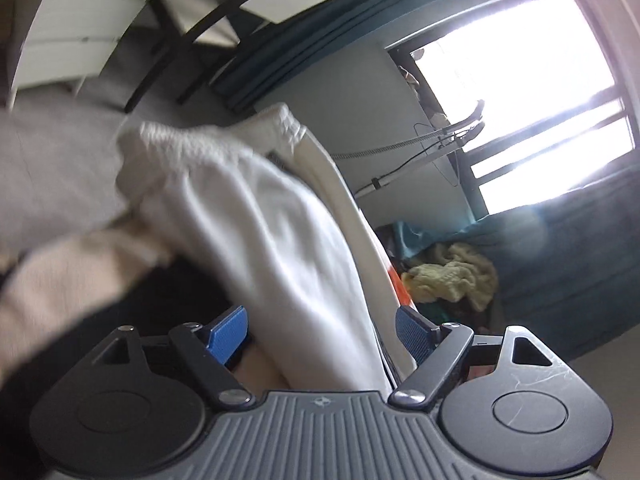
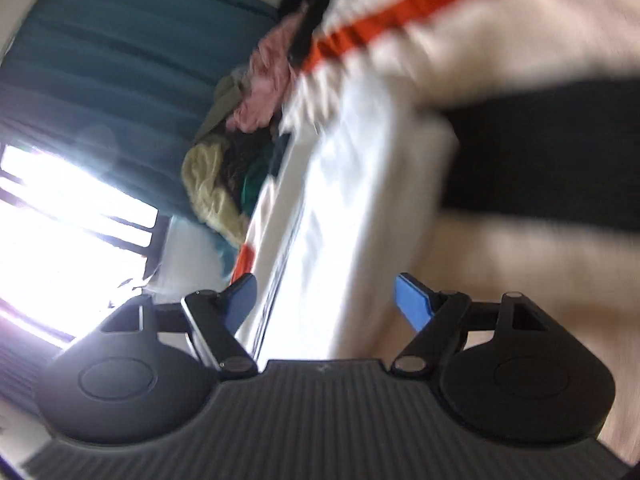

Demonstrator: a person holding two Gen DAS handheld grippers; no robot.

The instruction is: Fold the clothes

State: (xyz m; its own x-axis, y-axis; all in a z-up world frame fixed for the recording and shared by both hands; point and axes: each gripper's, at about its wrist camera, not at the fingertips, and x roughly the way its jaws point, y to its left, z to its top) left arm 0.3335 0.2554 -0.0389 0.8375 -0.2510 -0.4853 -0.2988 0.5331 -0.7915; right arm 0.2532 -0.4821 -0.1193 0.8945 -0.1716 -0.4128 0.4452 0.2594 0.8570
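A white garment [image 1: 256, 232] with a ribbed knit edge hangs in front of the left wrist camera, blurred by motion. It runs down between the blue pads [image 1: 226, 336] of my left gripper [image 1: 320, 336], whose jaws stand wide apart and open. The same white cloth [image 2: 360, 200] passes between the fingers of my right gripper [image 2: 326, 300], also open. A beige sleeve [image 1: 60, 280] reaches toward the cloth from the left. A blurred cream, black and orange striped fabric [image 2: 500, 40] fills the upper right of the right wrist view.
A pile of clothes with a yellow knit [image 1: 452, 276] lies on a teal bed cover [image 1: 568, 240]; the right wrist view shows that pile with a pink piece [image 2: 268, 76]. A bright window [image 1: 520, 80] and dark teal curtain [image 1: 280, 52] stand behind.
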